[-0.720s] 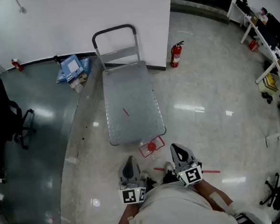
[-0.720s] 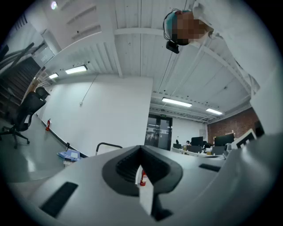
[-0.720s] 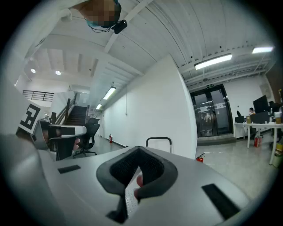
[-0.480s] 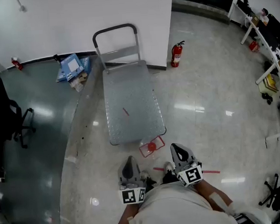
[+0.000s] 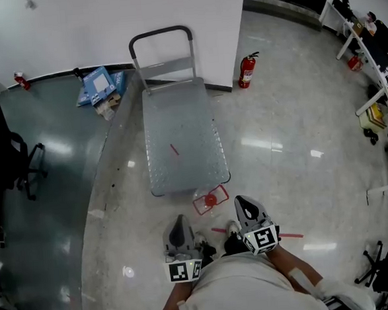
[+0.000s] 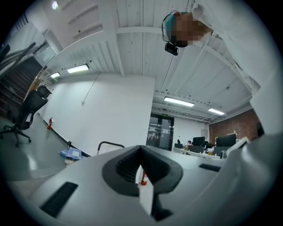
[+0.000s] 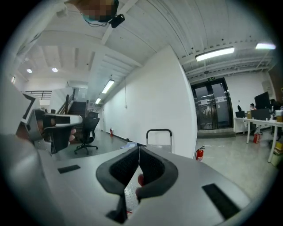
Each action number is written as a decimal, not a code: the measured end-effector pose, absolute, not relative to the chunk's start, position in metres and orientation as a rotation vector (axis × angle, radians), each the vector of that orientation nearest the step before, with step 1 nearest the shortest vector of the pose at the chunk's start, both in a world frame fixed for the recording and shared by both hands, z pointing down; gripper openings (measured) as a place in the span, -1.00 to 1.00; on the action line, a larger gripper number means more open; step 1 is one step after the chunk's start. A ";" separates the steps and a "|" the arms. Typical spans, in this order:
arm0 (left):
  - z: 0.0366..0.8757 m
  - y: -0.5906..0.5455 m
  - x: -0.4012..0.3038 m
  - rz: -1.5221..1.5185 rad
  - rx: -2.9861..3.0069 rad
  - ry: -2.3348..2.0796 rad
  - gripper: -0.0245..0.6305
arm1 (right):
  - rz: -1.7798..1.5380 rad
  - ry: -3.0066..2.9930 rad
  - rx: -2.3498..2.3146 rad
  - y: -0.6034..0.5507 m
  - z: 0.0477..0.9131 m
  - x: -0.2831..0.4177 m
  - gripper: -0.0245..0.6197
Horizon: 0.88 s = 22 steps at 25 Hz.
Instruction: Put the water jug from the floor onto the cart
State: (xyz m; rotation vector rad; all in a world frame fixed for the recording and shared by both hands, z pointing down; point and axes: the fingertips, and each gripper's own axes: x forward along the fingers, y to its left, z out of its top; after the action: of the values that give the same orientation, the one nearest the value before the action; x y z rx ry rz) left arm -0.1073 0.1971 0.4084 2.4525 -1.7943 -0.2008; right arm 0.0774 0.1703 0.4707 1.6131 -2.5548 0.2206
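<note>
The water jug (image 5: 210,199), clear with a red cap, stands on the pale floor just in front of the cart's near edge. The grey platform cart (image 5: 180,142) sits empty ahead of it, with its handle (image 5: 159,33) at the far end by the white wall. My left gripper (image 5: 180,221) and right gripper (image 5: 245,207) are held close to my body, both short of the jug and apart from it. In the left gripper view the left gripper (image 6: 141,151) has its jaws together with nothing between them. The right gripper (image 7: 139,150) looks the same in its own view.
A red fire extinguisher (image 5: 244,71) stands by the wall corner right of the cart. Blue boxes (image 5: 98,88) lie left of the cart handle. An office chair (image 5: 23,169) is on the dark floor at left, and desks (image 5: 373,59) are at far right. Red tape marks (image 5: 289,236) are on the floor.
The head view has shifted a little, so the cart sits slightly higher in the picture. Both grippers and the jug keep their places.
</note>
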 end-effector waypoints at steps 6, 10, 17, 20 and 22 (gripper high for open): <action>0.415 0.189 -0.108 -0.191 2.434 -1.792 -0.92 | 0.486 -2.357 1.420 0.138 0.563 0.065 -0.88; 0.425 0.180 -0.106 -0.190 2.413 -1.791 -0.92 | 0.669 -2.205 1.210 0.124 0.650 0.049 -0.84; 0.454 0.155 -0.114 -0.133 2.388 -1.776 -0.92 | 0.889 -1.892 0.909 0.138 0.805 0.024 -0.20; 0.472 0.155 -0.123 -0.119 2.369 -1.775 -0.92 | 0.910 -1.808 0.867 0.140 0.864 0.017 -0.10; 0.485 0.157 -0.129 -0.100 2.346 -1.777 -0.92 | 0.909 -1.772 0.863 0.138 0.893 0.012 -0.04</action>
State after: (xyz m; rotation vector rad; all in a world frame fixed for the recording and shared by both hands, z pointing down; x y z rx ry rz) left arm -0.1295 0.1569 0.4848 2.3461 -1.7767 -0.1001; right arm 0.0118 0.1378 0.8926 0.8630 -1.7717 0.9089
